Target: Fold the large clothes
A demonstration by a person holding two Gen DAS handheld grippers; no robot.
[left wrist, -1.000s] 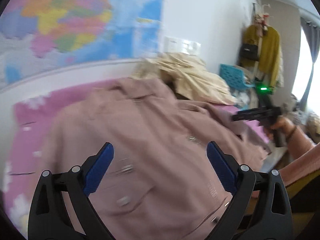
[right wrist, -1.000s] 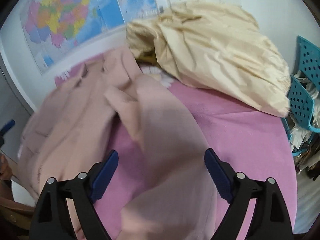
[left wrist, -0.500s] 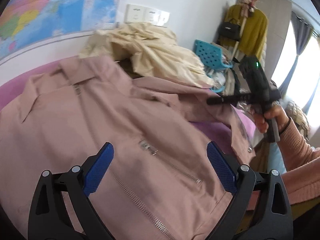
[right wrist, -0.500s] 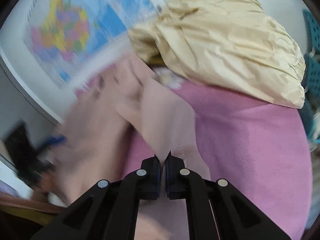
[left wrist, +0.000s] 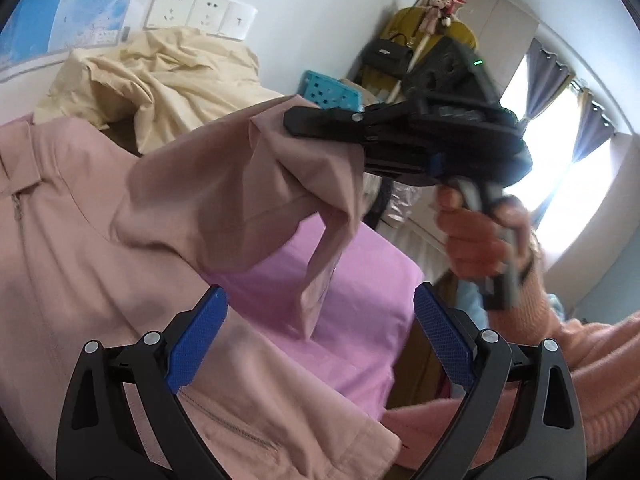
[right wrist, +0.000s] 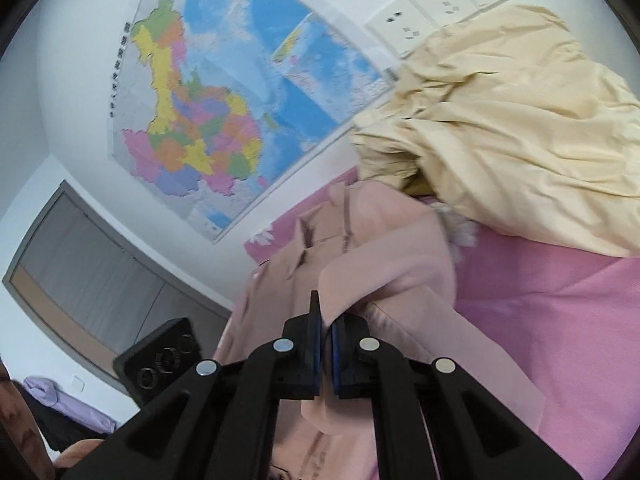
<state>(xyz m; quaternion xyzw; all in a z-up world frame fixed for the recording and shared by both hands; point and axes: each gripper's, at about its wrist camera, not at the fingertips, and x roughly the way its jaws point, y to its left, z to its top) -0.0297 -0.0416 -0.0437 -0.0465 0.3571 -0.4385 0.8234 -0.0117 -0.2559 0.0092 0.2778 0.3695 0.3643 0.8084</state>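
Observation:
A dusty-pink zip jacket lies spread on the pink bed sheet. My right gripper is shut on the jacket's sleeve and holds it lifted above the bed. In the left wrist view the right gripper shows up high with the sleeve hanging from it, cuff drooping down. My left gripper is open and empty, low over the jacket's hem, below the hanging cuff.
A crumpled cream garment is heaped at the back of the bed by the wall sockets. A wall map hangs behind. A blue basket and a coat rack stand past the bed's right edge.
My right gripper closed on the sleeve and lifted it up and leftwards over the jacket. My left gripper swung right, staying open.

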